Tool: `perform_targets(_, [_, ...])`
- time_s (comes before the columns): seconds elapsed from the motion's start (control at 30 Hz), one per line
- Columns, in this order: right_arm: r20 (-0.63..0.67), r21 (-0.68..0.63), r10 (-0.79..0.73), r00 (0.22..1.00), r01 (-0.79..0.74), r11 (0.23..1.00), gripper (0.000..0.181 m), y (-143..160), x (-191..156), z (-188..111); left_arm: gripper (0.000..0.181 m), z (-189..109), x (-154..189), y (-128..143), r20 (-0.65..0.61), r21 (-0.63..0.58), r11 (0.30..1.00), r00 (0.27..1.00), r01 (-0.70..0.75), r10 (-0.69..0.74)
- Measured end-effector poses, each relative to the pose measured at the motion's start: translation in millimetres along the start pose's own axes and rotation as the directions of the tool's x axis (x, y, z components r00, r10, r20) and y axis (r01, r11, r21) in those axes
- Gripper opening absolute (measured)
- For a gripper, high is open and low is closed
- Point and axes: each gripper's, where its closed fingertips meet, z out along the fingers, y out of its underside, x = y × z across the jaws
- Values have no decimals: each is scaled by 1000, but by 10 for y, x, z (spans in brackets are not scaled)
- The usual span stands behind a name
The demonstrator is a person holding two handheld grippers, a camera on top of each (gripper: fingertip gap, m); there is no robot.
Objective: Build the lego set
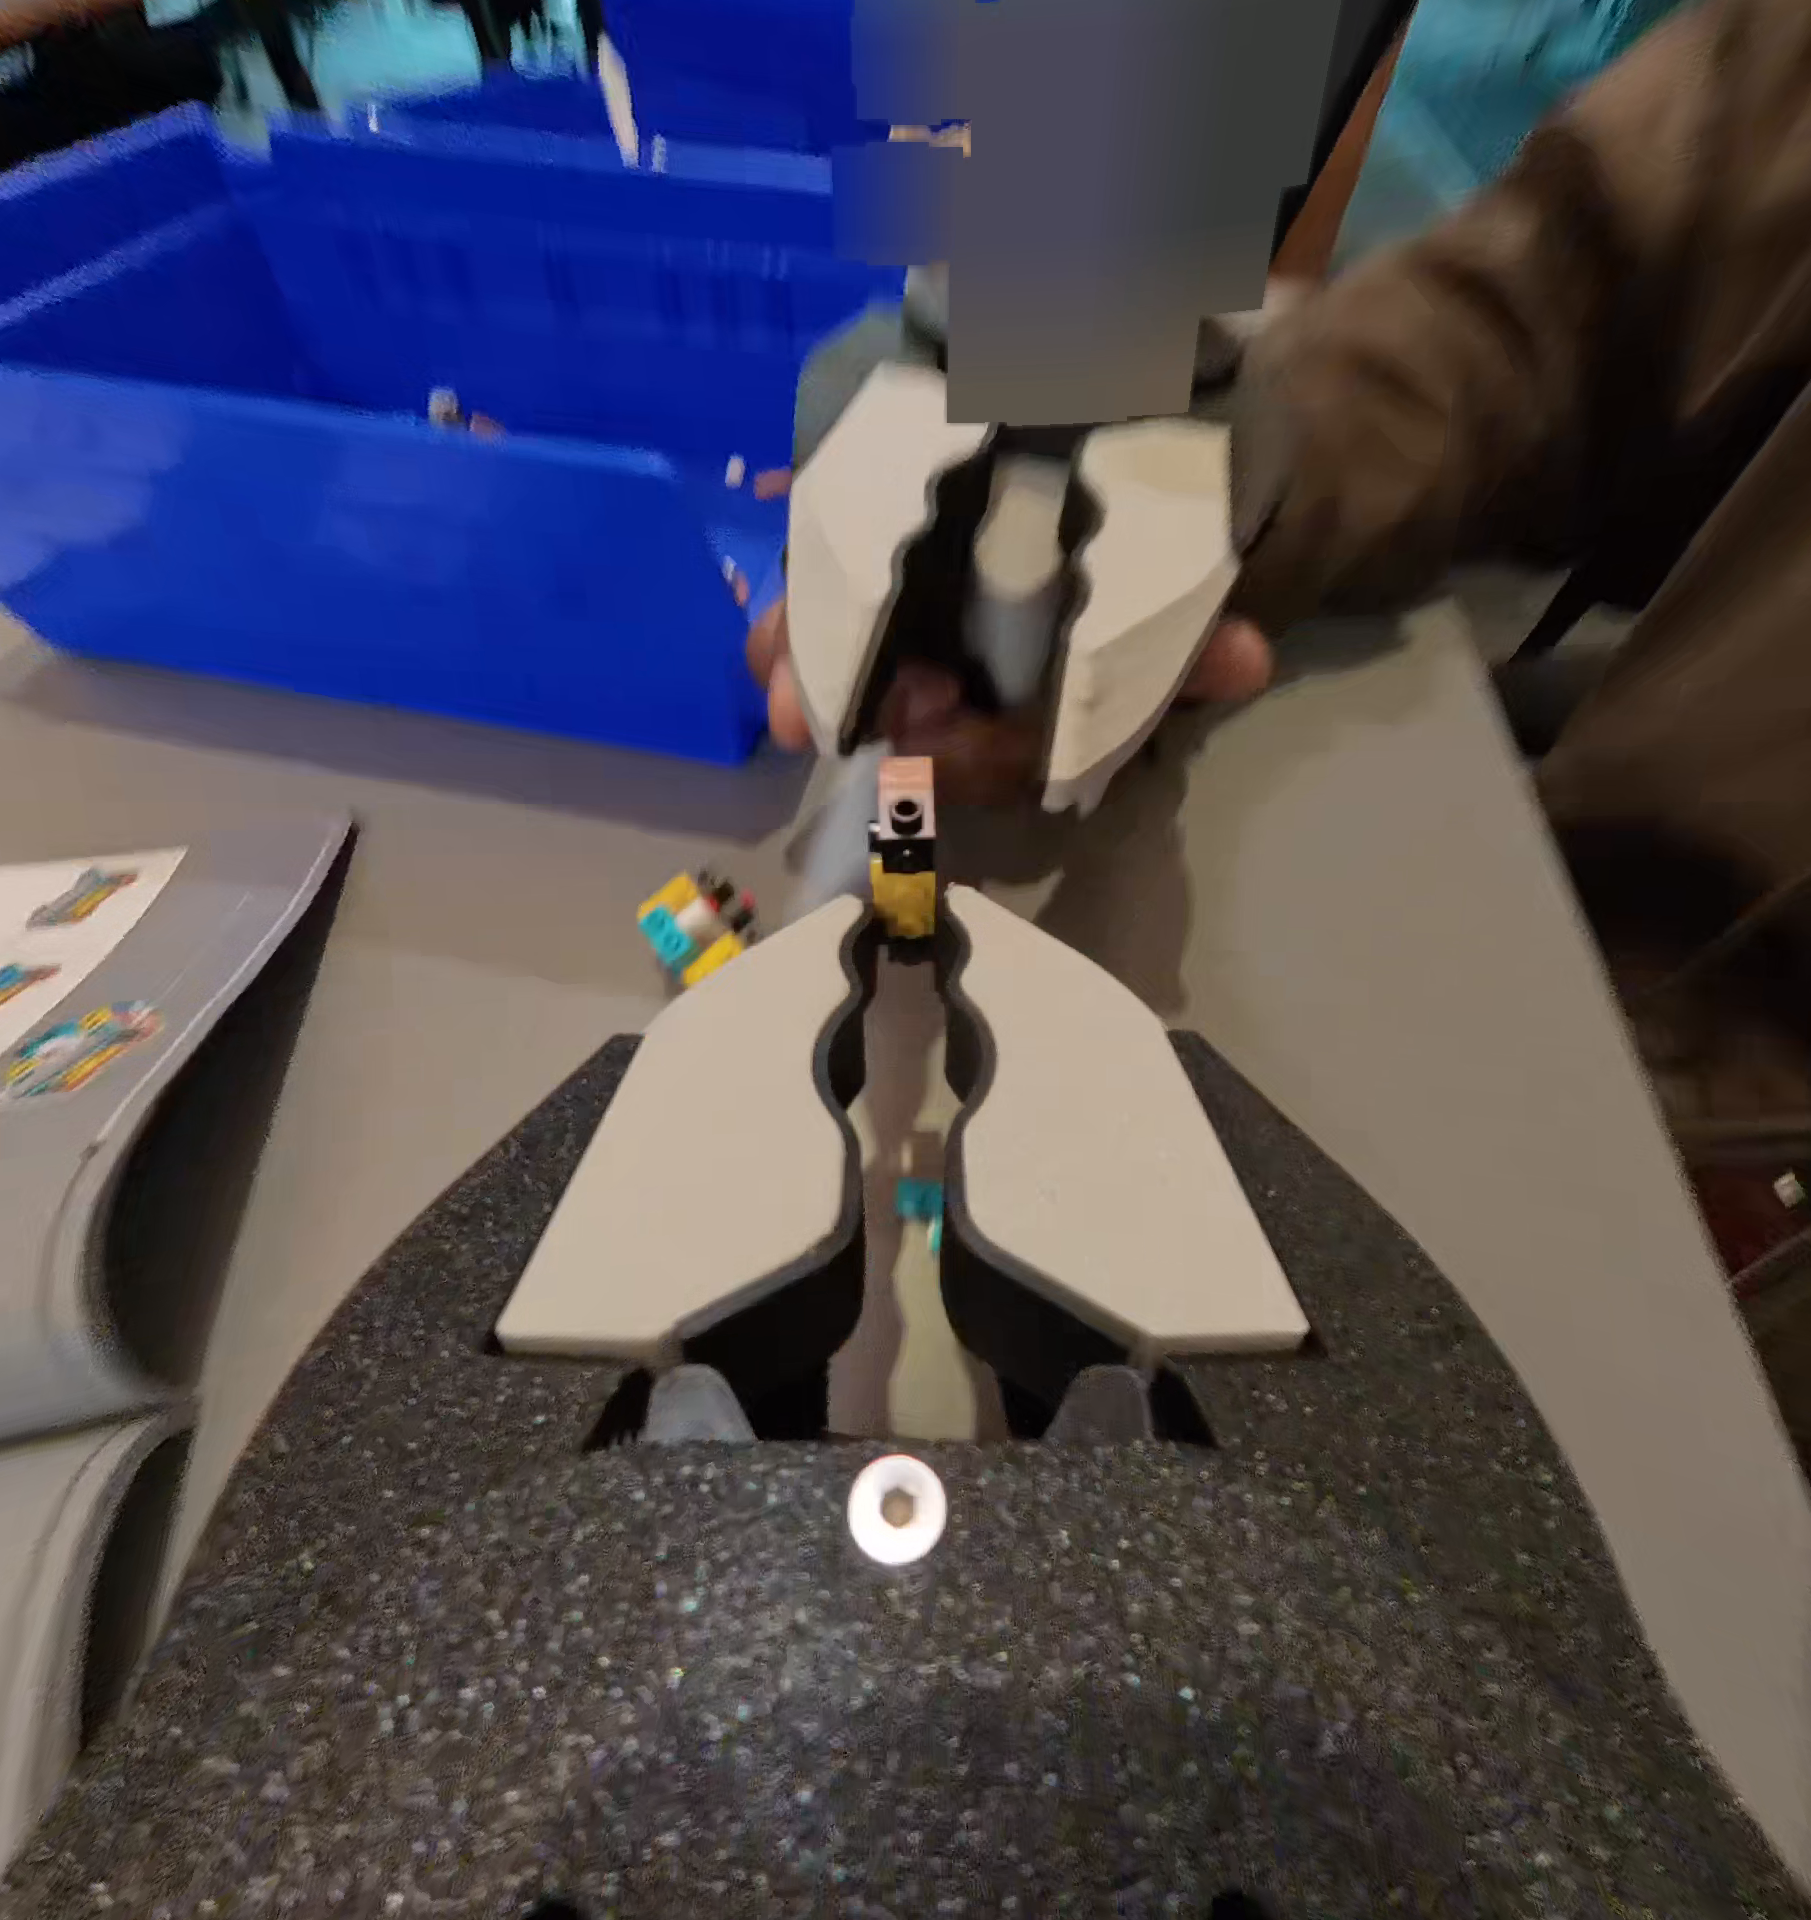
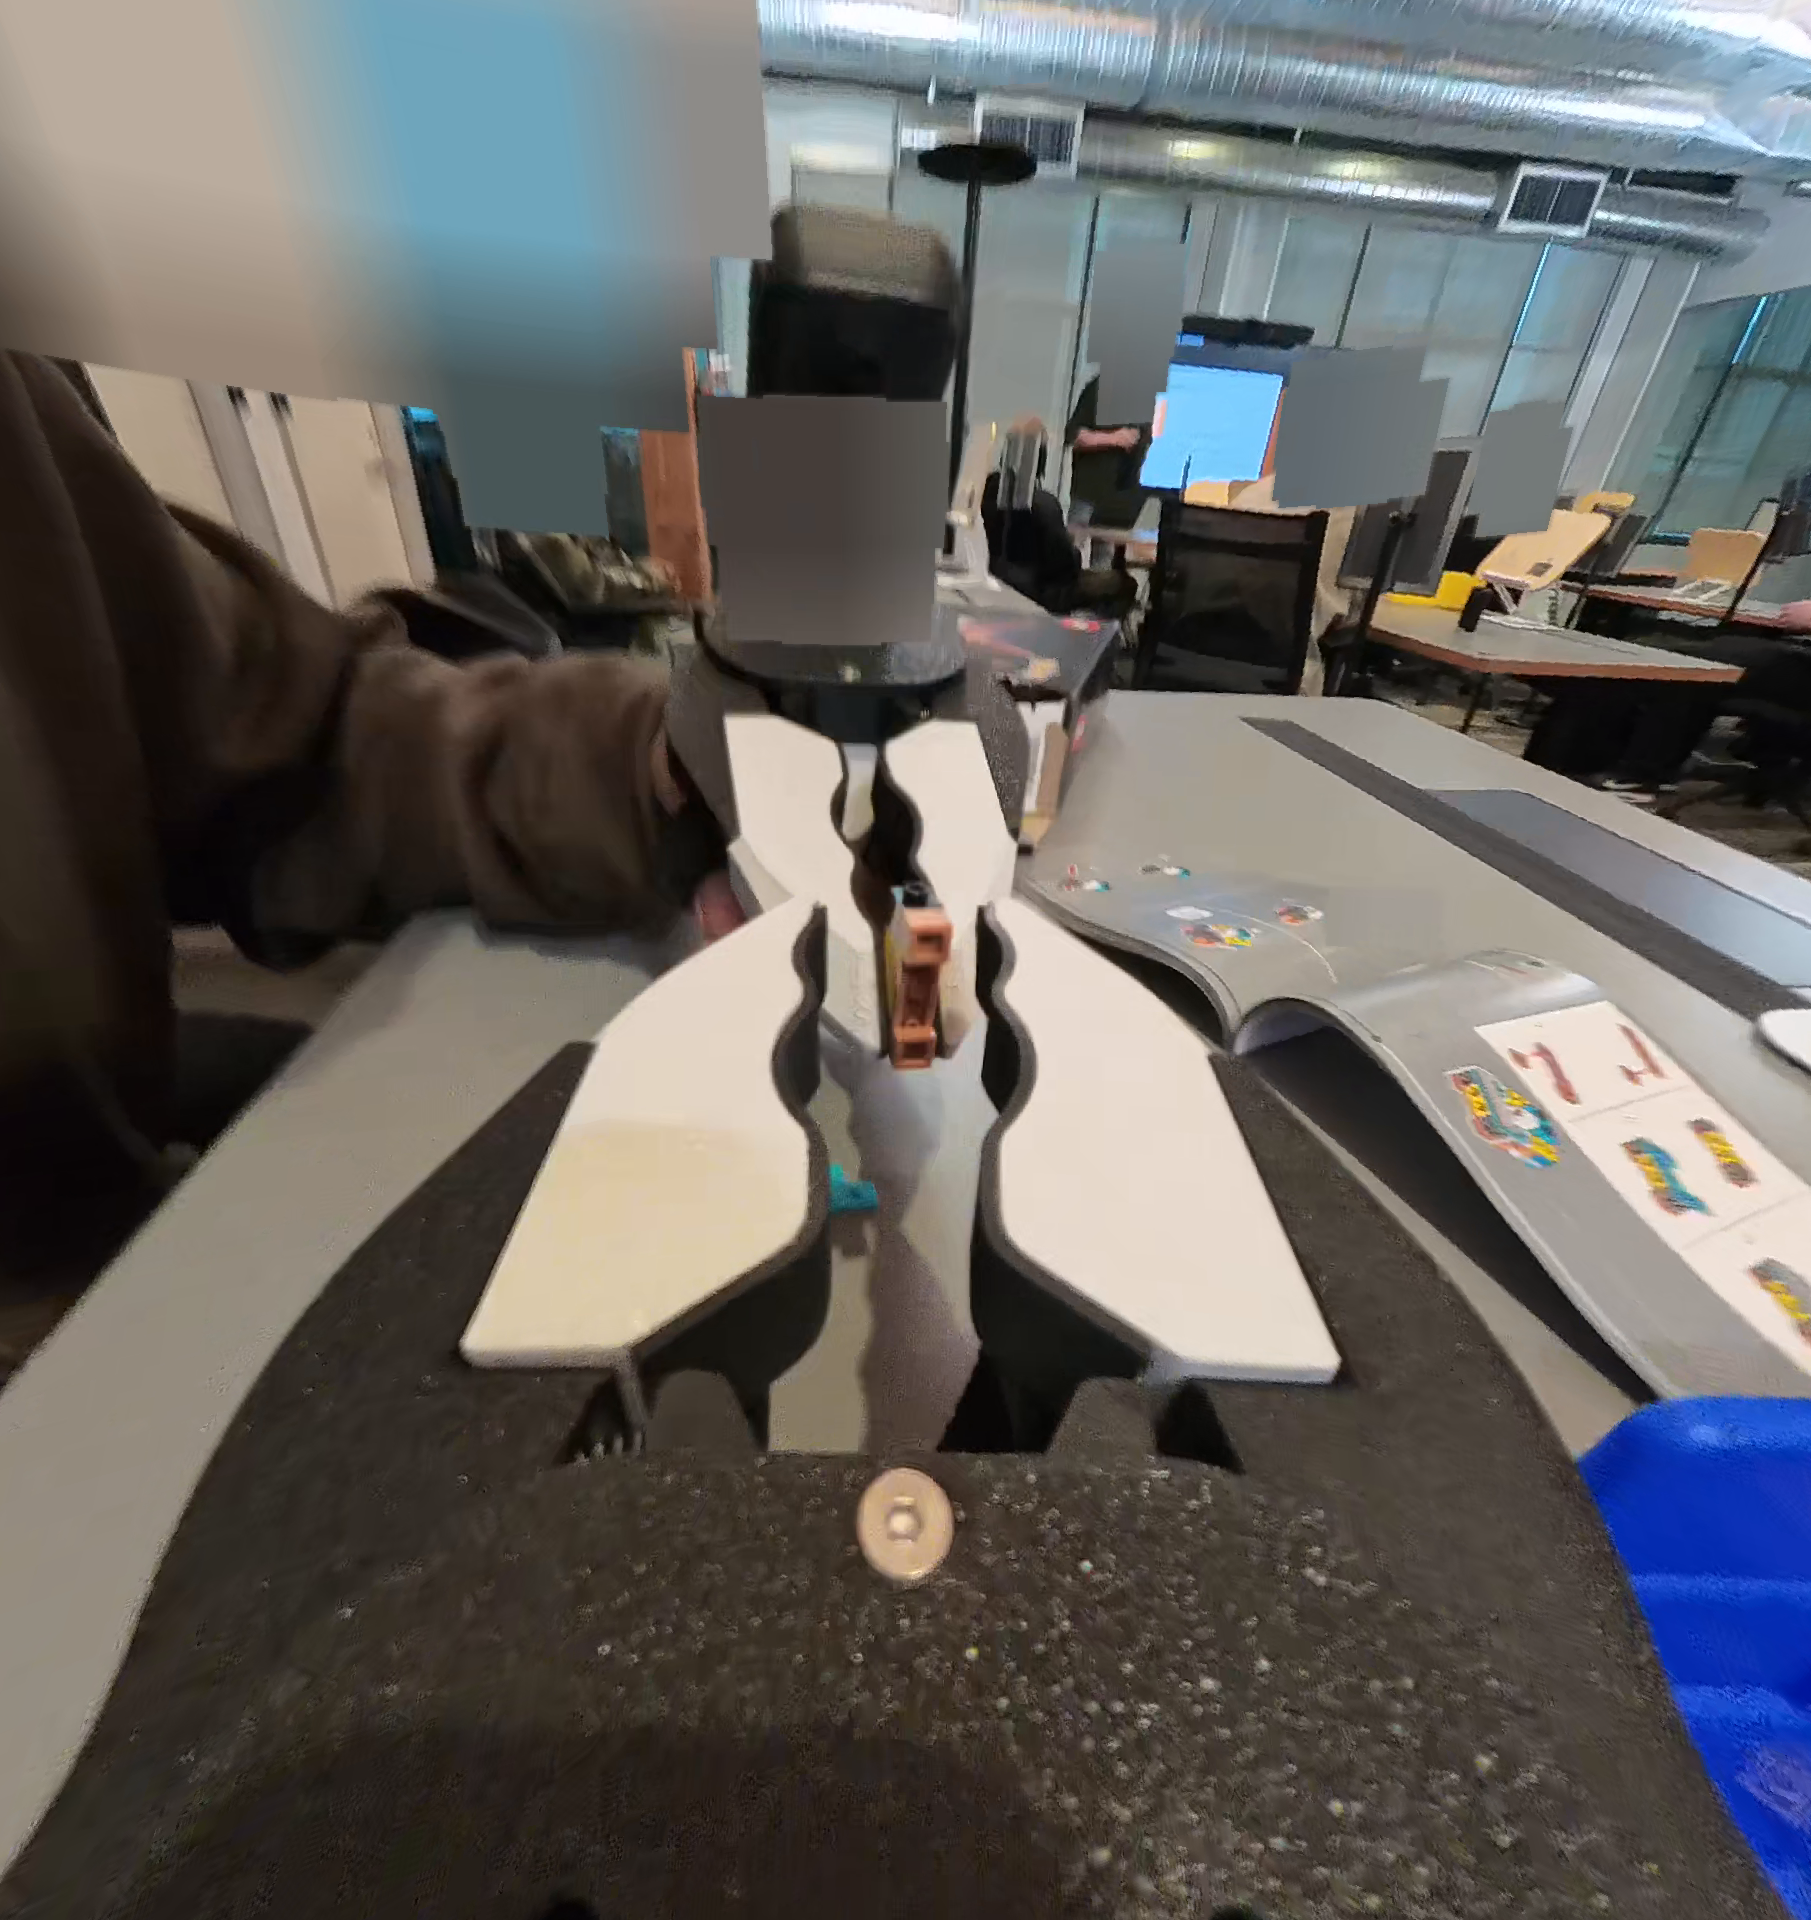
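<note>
1. A small lego stack (image 1: 906, 868), yellow below, black and tan above, is being pinched at the tips of the left claw (image 1: 906, 920); its fingers are closed on the yellow part.
2. In the right wrist view the same stack (image 2: 916, 982) is showing a brown face between the tips of the right claw (image 2: 901, 925), whose fingers are standing parted on either side of it, with a gap showing on each side.
3. Step judged in hand: a sub-assembly is being presented from one claw to the other, for a re-grip or a press-fit. Which one cannot be told.
4. Next move, as judged: the right fingers are to be closed squarely on the brown side before the left is released; a skewed squeeze is likely to be splitting the stack.
5. A second small build (image 1: 698, 925) is lying on the grey table (image 1: 1348, 1039), just left of the left claw's tips. A teal piece (image 1: 920, 1205) is lying below, between its fingers.
6. An open instruction booklet (image 2: 1400, 1049) is lying right of the right claw; blue bins (image 1: 309, 468) are standing beyond, left of the left claw.
7. Room: an open office is being seen, with desks, chairs, a lit screen and ceiling ducts.
</note>
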Motion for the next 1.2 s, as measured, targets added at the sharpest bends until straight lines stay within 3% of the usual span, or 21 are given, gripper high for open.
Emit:
perform_targets(0.13, [-21,-182,-173,985,167,969,27,212,-17,51,10,23,12,267,26,-211,968,989,-136,144])
perform_targets(0.27, [24,-317,-276,961,269,909,26,442,-108,109,10,76,95,403,-13,-300,931,977,-207,213])
perform_targets(0.4, [53,-384,-270,961,269,883,11,566,-151,122,10,71,69,488,-8,-359,898,963,-254,269])
perform_targets(0.57, [30,-365,-232,972,227,903,10,520,-118,108,12,55,38,440,13,-325,904,955,-278,298])
perform_targets(0.63, [12,-314,-192,981,186,931,10,431,-91,91,21,32,-2,436,26,-313,912,958,-264,286])
perform_targets(0.8, [-3,-201,-71,998,68,977,10,263,-57,56,21,39,25,310,13,-203,947,966,-248,256])
perform_targets(0.9, [-4,-192,-60,998,59,980,10,260,-57,53,12,19,35,209,21,-144,956,965,-257,263])
perform_targets(1.2, [17,-282,-114,993,114,953,19,389,-122,86,10,-23,60,221,6,-185,940,956,-286,292])
